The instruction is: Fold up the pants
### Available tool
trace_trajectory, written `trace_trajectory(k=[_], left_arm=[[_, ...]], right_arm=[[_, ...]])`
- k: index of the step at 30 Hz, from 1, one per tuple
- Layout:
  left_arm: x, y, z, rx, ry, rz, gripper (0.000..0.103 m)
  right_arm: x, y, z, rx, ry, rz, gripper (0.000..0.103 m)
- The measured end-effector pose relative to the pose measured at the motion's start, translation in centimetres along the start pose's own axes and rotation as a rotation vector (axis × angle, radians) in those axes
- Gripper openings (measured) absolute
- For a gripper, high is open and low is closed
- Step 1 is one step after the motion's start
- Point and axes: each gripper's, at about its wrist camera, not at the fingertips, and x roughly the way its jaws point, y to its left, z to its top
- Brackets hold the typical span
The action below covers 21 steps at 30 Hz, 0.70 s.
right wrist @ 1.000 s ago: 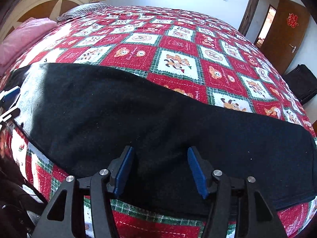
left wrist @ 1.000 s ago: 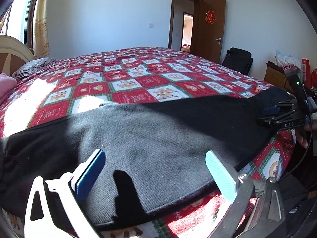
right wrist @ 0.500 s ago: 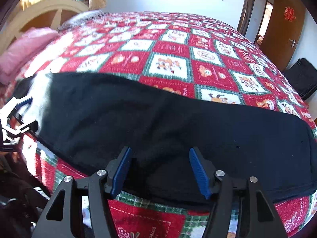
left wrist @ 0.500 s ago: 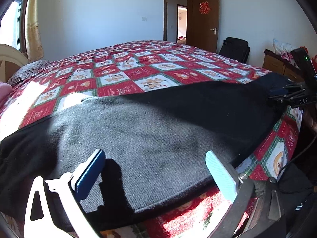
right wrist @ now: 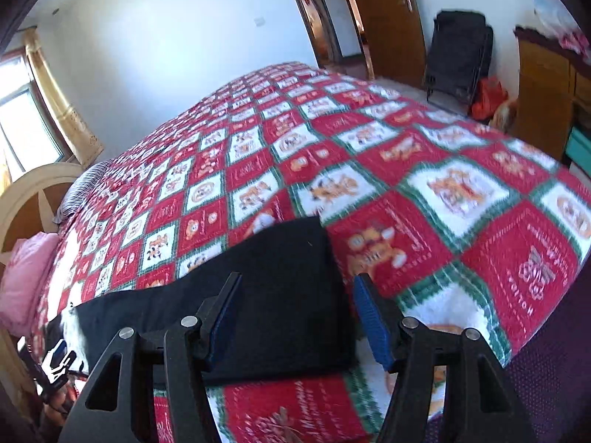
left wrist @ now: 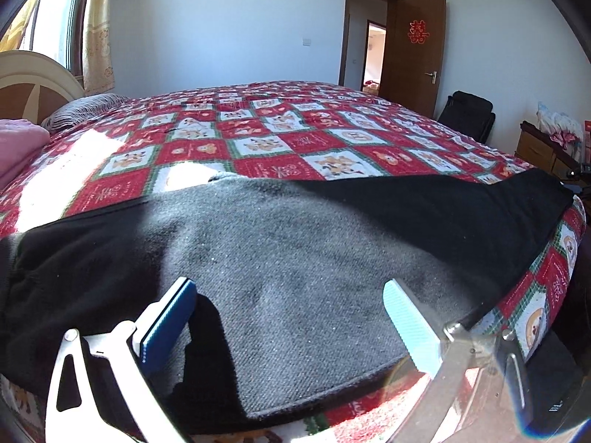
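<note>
The black pants (left wrist: 295,258) lie flat in a long strip along the near edge of the bed. My left gripper (left wrist: 291,302) is open and empty, low over the wide sunlit part of the pants. My right gripper (right wrist: 295,313) is open and empty over the narrow leg end of the pants (right wrist: 280,288); that end's hem lies between its fingers. The left gripper (right wrist: 55,361) shows small at the far left of the right wrist view.
A red, white and green patchwork quilt (left wrist: 280,136) covers the bed. A pink pillow (right wrist: 26,277) and a wooden headboard (left wrist: 33,85) are at the left. A black chair (right wrist: 458,55), wooden cabinets (right wrist: 546,88) and an open door (left wrist: 417,51) stand beyond the bed.
My right gripper has swung fast to the right, from the middle of the pants to the leg end. My left gripper has stayed over the wide end, turning slightly.
</note>
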Motion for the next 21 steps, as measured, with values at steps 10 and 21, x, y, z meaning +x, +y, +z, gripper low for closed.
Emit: trace_trajectory(k=[10,21], left_arm=[[0.1,-0.2,-0.3,0.020,0.002,0.009,0.103],[0.2,-0.3,-0.3,0.026,0.005,0.012,0.103]], right_arm=[[1.0,-1.5,-0.4,0.061,0.056,0.094,0.043],[1.6,-2.7,-1.0,0.133,0.000,0.126,0.016]])
